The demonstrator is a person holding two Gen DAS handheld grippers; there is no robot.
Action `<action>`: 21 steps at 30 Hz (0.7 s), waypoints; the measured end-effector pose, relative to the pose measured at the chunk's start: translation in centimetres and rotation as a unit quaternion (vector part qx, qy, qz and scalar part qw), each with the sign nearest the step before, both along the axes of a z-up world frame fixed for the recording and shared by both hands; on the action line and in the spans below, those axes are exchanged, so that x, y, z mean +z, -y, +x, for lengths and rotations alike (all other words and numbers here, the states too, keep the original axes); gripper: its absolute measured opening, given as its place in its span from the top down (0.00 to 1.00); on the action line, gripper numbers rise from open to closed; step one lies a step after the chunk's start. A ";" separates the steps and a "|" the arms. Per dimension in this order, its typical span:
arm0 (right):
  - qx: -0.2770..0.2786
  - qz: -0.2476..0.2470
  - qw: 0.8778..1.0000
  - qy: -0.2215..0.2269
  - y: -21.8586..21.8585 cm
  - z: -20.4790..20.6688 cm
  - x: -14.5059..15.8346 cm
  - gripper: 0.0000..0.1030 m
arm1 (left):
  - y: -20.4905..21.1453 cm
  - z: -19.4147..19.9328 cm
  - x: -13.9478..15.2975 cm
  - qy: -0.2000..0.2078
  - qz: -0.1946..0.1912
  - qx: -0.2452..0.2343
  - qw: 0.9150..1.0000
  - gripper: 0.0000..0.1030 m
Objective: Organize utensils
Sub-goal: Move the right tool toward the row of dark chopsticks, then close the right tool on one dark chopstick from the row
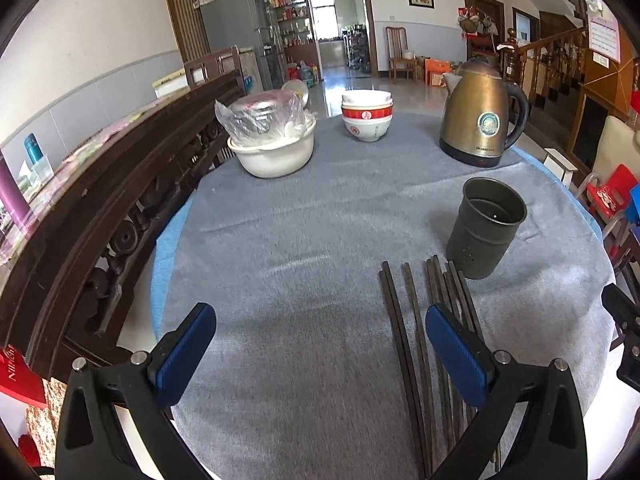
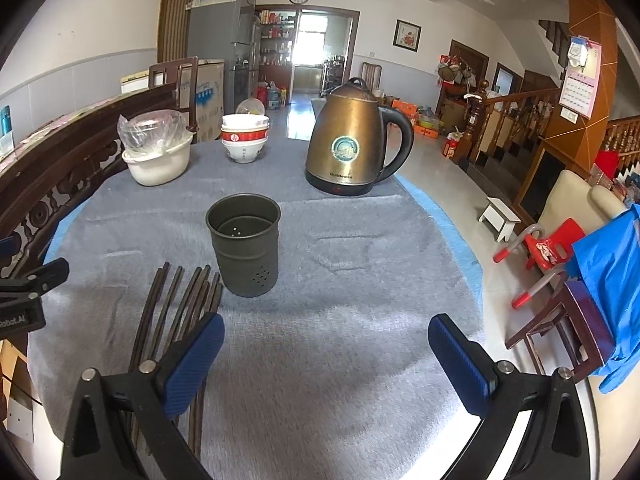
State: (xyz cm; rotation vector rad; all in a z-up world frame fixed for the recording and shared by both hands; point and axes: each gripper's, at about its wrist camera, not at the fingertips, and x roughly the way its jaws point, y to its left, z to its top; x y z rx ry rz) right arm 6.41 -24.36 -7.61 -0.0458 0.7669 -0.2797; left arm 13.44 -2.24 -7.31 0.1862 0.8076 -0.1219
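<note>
Several dark chopsticks [image 1: 404,344] lie side by side on the grey cloth, tips toward a dark metal holder cup [image 1: 486,226] that stands upright and empty just beyond them. My left gripper [image 1: 320,330] is open over bare cloth, its right finger above the chopsticks. In the right wrist view the chopsticks [image 2: 176,304] lie at the left under the left finger, and the holder cup [image 2: 244,244] stands ahead. My right gripper [image 2: 326,340] is open with nothing between its fingers.
At the back of the round table [image 1: 168,240] stand a white bowl with a bagged lid [image 1: 272,148], stacked red-and-white bowls [image 1: 367,116] and a brass kettle [image 1: 480,120]. A dark wooden bench back [image 1: 100,208] borders the left. Red chair [image 2: 552,248] and stool [image 2: 500,218] stand to the right.
</note>
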 end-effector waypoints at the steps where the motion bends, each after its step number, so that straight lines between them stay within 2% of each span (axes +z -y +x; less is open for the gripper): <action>1: 0.001 0.001 1.000 -0.001 0.0 0.1 -0.1 0.00 | -0.1 0.3 -0.2 -0.004 -0.002 0.002 1.000 0.00; 14: 0.001 0.052 0.998 -0.025 0.7 2.1 -1.9 0.00 | -0.3 2.1 -2.2 -0.031 0.003 -0.008 0.999 0.00; 20: 0.021 0.103 0.994 -0.036 0.5 3.4 -3.3 0.00 | -0.5 2.2 -3.2 -0.048 -0.001 -0.020 0.999 0.00; 21: 0.026 0.116 0.992 -0.038 0.5 3.6 -3.6 0.04 | -0.6 2.4 -3.5 -0.055 -0.008 -0.024 0.998 0.00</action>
